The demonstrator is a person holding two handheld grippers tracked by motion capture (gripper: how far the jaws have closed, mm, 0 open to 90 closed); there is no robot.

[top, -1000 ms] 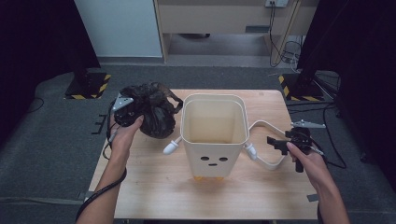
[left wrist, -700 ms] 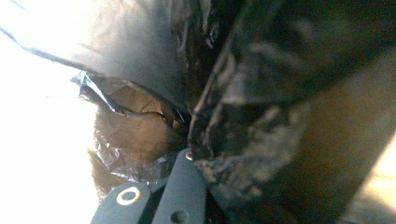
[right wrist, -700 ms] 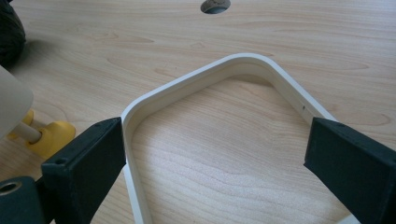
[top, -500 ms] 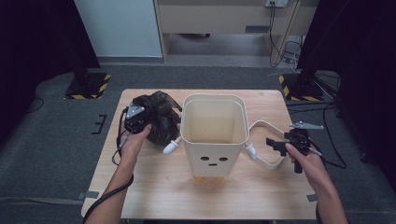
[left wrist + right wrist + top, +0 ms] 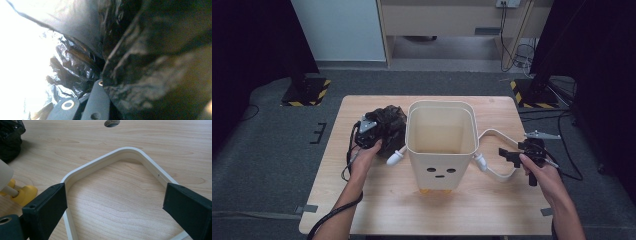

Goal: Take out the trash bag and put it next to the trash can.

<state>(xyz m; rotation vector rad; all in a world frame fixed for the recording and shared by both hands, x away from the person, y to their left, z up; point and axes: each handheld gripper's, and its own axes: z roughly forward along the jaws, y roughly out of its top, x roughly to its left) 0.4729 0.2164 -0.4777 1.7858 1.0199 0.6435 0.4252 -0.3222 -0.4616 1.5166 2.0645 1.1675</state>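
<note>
A crumpled black plastic bag [image 5: 387, 122] rests on the wooden table against the left side of a white bin [image 5: 439, 170] that has a small face and yellow feet. My left gripper [image 5: 374, 132] is shut on the bag, whose folds [image 5: 155, 62] wrap around the jaws. To the right of the bin my right gripper [image 5: 513, 156] stands open just above the table. Its two jaws straddle the bin's white looped arm [image 5: 125, 152] without touching it. The bin is open at the top and looks empty.
A small metal tool [image 5: 542, 135] lies at the table's right edge. One yellow foot [image 5: 25, 193] of the bin shows near the right gripper. Black stands with striped bases [image 5: 307, 92] flank the table on the grey floor. Cables trail at the right.
My left hand has come down and to the right with the bag, which now lies lower beside the bin. The right hand has stayed put.
</note>
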